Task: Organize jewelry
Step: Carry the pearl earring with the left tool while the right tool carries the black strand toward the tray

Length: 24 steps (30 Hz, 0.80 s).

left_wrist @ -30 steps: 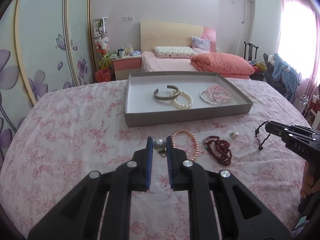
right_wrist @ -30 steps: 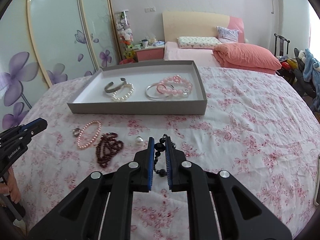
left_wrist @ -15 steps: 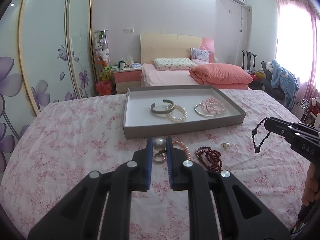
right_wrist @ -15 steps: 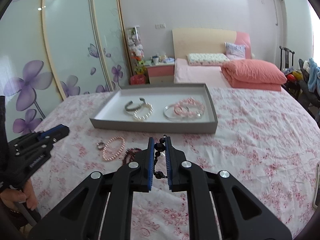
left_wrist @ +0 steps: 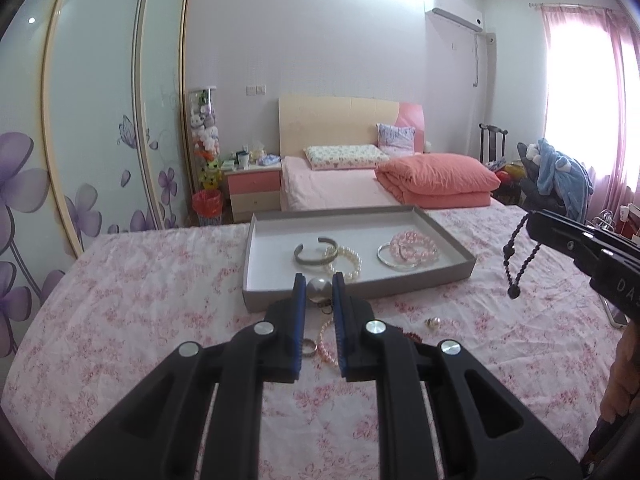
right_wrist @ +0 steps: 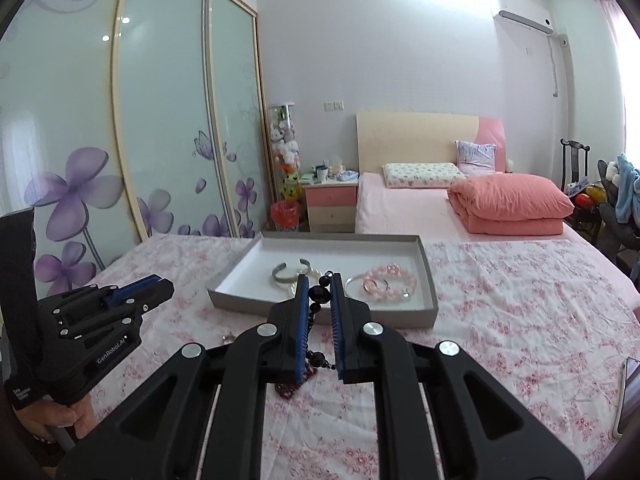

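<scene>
My left gripper (left_wrist: 319, 285) is shut on a pearl earring (left_wrist: 318, 287) and holds it in the air just before the grey tray (left_wrist: 452, 236). My right gripper (right_wrist: 319, 294) is shut on a black bead bracelet (right_wrist: 318, 293), which hangs from it in the left wrist view (left_wrist: 516, 264). The tray (right_wrist: 426, 264) holds a metal cuff (left_wrist: 310, 258), a pearl bracelet (left_wrist: 348, 262), a silver bangle (left_wrist: 394, 262) and a pink bead bracelet (left_wrist: 414, 246). On the floral cloth lie a ring (left_wrist: 309, 347), a pink pearl bracelet (left_wrist: 326, 350) and a second pearl earring (left_wrist: 434, 323).
A dark red bead string (right_wrist: 286, 386) lies under my right gripper. The left gripper shows at the left of the right wrist view (right_wrist: 132, 296). A bed with an orange quilt (left_wrist: 436, 180) stands beyond the tray. A phone edge (right_wrist: 628, 392) lies at far right.
Both grippers have risen and moved toward the tray with their loads. The earring and the black bracelet have left the cloth.
</scene>
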Tool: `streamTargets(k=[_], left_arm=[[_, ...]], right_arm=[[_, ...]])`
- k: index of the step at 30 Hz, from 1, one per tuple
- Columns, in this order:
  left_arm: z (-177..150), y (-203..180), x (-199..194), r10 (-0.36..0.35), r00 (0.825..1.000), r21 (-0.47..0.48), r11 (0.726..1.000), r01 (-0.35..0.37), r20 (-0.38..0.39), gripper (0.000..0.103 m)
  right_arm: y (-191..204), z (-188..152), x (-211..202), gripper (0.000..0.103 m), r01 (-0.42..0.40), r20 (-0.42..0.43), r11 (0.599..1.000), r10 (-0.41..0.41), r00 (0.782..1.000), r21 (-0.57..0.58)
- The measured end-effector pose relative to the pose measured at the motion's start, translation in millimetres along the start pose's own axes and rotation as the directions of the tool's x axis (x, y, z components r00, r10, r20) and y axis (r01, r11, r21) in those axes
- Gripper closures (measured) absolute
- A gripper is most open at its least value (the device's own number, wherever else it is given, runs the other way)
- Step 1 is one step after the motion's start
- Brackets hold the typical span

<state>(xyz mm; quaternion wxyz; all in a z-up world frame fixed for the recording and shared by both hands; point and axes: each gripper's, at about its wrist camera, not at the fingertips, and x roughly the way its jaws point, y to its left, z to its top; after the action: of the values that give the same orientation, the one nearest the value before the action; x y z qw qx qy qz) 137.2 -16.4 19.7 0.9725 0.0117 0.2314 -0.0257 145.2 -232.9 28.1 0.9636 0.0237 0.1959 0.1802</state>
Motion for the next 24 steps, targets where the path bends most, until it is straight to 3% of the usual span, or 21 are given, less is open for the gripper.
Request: streamTargets(k=[11, 24], left_arm=[[22, -10, -1, 0.009, 0.997, 0.001, 1.0, -0.009, 0.071, 0.089], [38, -5, 30, 0.035, 0.997, -0.015, 0.999, -0.034, 0.066, 0.089]], right_arm=[[1, 17, -3, 0.091, 0.015, 0.088, 1.0, -0.014, 0.996, -0.005], [-5, 38, 20, 0.091, 0.034, 0.137, 0.999, -0.032, 0.99, -0.01]])
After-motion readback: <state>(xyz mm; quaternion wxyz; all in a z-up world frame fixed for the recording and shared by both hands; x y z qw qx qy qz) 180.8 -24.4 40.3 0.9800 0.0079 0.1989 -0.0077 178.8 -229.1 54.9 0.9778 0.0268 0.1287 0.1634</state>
